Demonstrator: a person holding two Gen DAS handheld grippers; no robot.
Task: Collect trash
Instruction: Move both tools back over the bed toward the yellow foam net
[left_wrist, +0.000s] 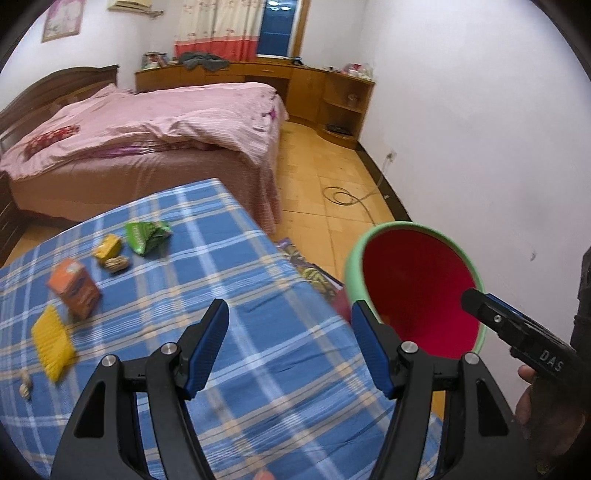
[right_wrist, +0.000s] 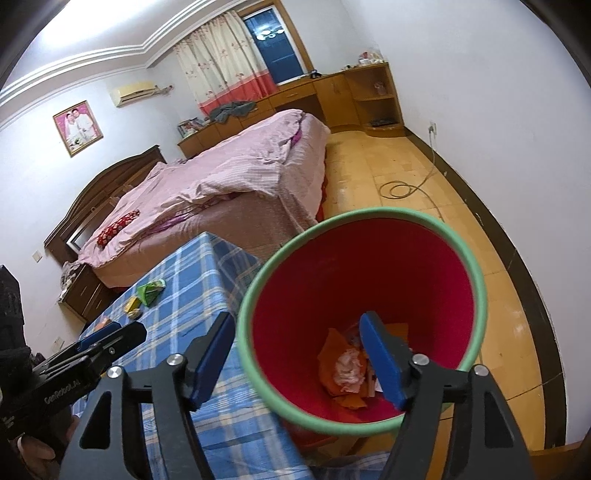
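Note:
A red bin with a green rim stands on the floor beside the blue plaid table; it also shows in the left wrist view. Orange and white scraps lie in its bottom. On the table lie a green wrapper, a yellow wrapper, a peanut shell, an orange carton and a yellow ridged piece. My left gripper is open and empty above the table's right side. My right gripper is open and empty over the bin's rim.
A bed with pink bedding stands behind the table. Wooden cabinets line the far wall. A coiled cable lies on the yellow floor. Small shells sit at the table's left edge. A printed paper lies on the floor by the bin.

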